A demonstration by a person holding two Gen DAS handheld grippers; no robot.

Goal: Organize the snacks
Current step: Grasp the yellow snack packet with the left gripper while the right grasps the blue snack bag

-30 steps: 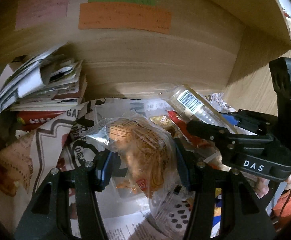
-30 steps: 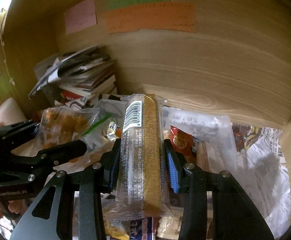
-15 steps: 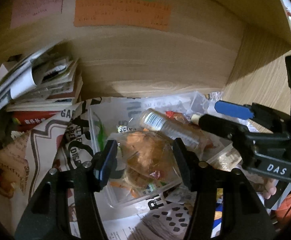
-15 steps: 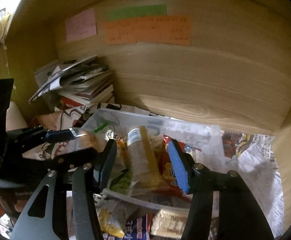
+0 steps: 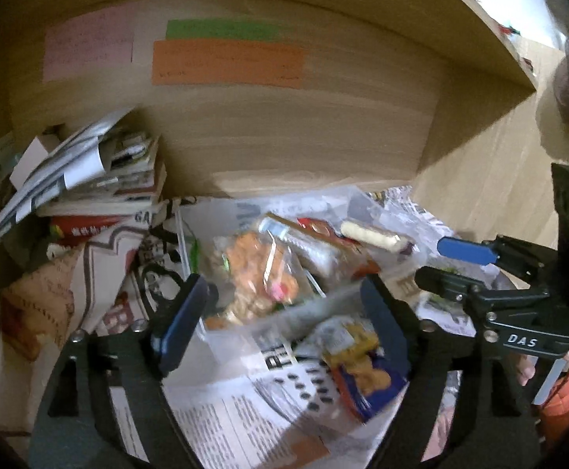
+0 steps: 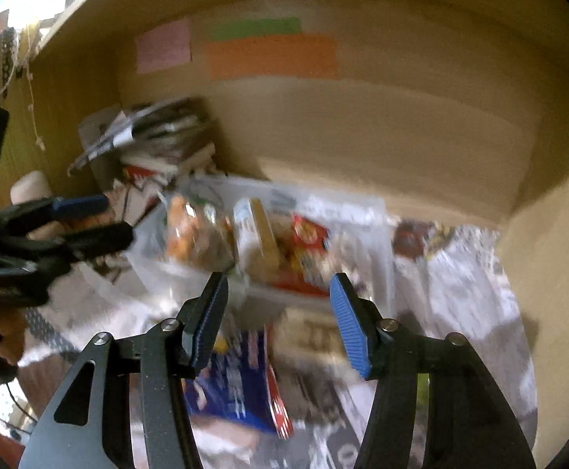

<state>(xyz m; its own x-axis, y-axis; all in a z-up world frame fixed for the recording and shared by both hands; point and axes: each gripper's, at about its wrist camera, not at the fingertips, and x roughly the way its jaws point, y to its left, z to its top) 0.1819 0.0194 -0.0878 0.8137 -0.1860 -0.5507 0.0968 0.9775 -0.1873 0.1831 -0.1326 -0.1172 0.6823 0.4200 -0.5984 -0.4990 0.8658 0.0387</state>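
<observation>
Both grippers spread, holding nothing; blue snack packet lies loose just below right gripper, left gripper equally close, clear bin beyond

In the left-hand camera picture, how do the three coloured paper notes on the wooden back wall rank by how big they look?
Largest to smallest:
1. orange note
2. pink note
3. green note
Orange and pink look fairly close in area; the fisheye bends them, so that order is unsure.
</observation>
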